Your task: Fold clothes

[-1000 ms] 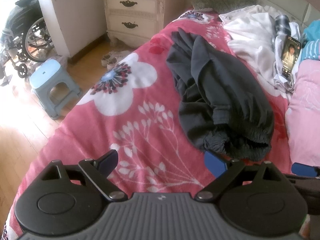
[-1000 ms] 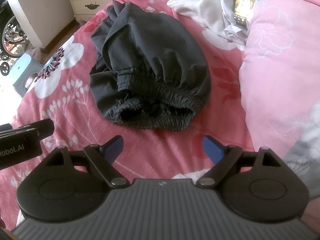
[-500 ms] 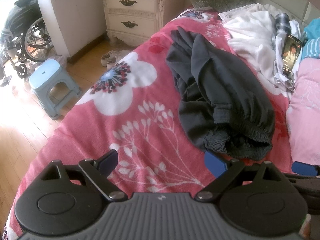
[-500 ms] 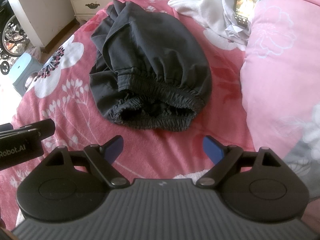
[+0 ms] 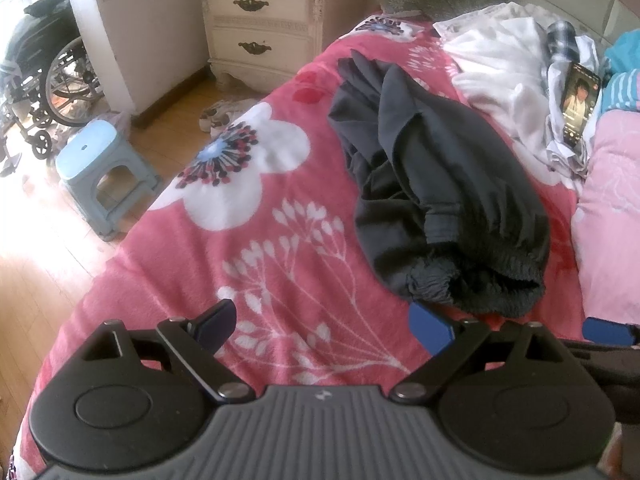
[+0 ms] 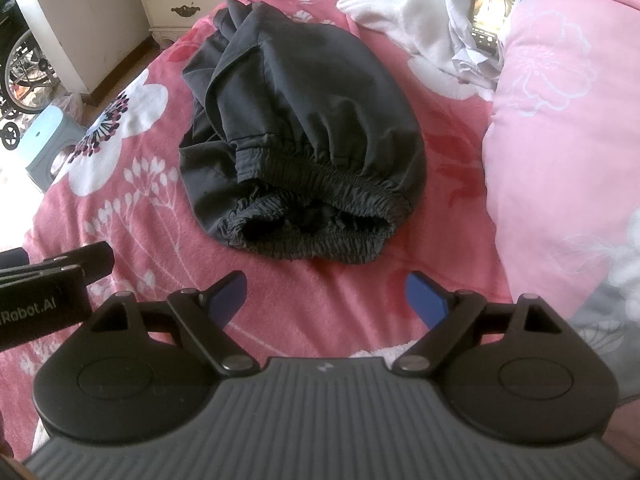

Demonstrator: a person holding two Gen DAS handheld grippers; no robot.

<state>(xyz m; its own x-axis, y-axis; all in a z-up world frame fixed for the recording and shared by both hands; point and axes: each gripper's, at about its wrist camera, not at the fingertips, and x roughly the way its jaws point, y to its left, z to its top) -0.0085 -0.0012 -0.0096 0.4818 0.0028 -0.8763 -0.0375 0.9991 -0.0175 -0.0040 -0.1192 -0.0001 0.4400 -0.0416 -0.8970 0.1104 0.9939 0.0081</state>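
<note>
Dark grey trousers (image 5: 436, 184) lie crumpled on the pink floral bedspread (image 5: 260, 248), the elastic waistband (image 6: 320, 216) facing me and the legs bunched toward the headboard. In the right wrist view the trousers (image 6: 304, 120) sit straight ahead. My left gripper (image 5: 326, 322) is open and empty, above the bedspread, its right pad near the waistband's left corner. My right gripper (image 6: 326, 298) is open and empty, a short way in front of the waistband. The left gripper's body shows at the left edge of the right wrist view (image 6: 48, 288).
White clothes (image 5: 504, 60) and a lit phone (image 5: 578, 104) lie near the headboard. A pink quilt (image 6: 560, 128) lies along the right. Beside the bed stand a cream nightstand (image 5: 260, 36), a blue stool (image 5: 100, 168) and a wheelchair (image 5: 36, 80).
Both grippers stay open and nearly still. The left view has shifted very slightly; the trousers have not moved.
</note>
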